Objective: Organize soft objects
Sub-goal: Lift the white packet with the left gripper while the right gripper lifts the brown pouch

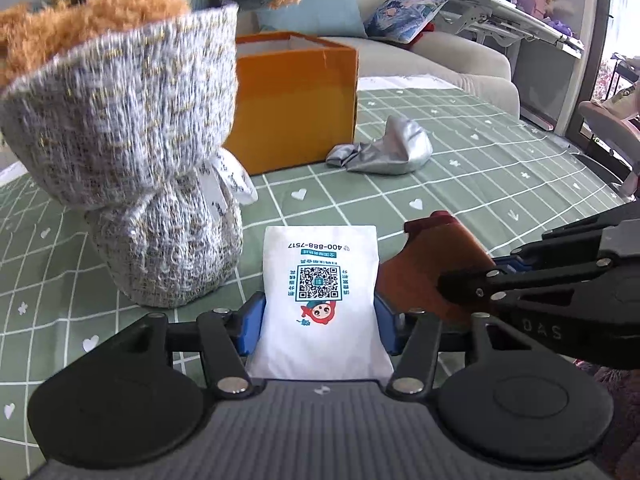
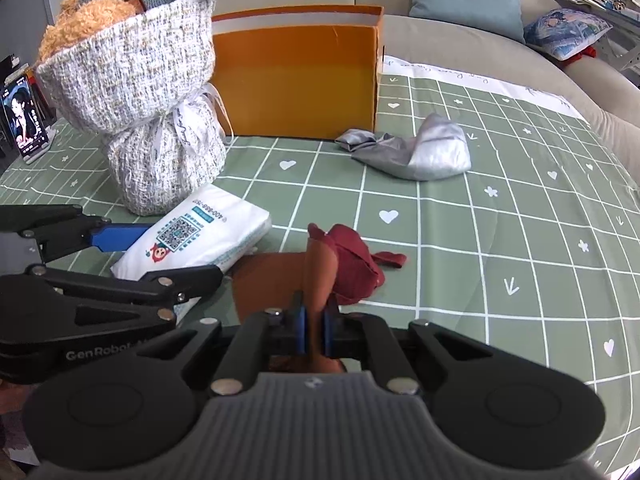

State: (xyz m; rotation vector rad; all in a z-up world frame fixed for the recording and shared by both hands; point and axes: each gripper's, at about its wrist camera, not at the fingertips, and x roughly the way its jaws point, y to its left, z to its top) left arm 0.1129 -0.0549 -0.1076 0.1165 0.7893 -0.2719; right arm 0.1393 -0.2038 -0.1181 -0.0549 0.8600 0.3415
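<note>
1. The white tissue pack (image 1: 318,296) lies on the green checked tablecloth (image 1: 480,168), near the front, just beside the foot of the tweed-wrapped plush bear bouquet (image 1: 132,128). The left gripper (image 1: 318,320) has its blue pads against both long sides of the pack, so it is clamped on it; a grip across the width keeps a squashy packet from folding.
2. To the right of the pack sits the dark red cloth (image 2: 352,264), partly bunched on the table. The right gripper (image 2: 315,330) is closed on a thin upright fold of it, a pinch that suits limp fabric.
3. The two grippers are close together, the right one just beside the left, each loaded with one soft item.
4. Farther back stands the orange box (image 2: 296,80), open at the top, probably the collecting place.
5. Right of the box lies a crumpled silver cloth (image 2: 416,148), not held, likely yet to be gathered.
</note>
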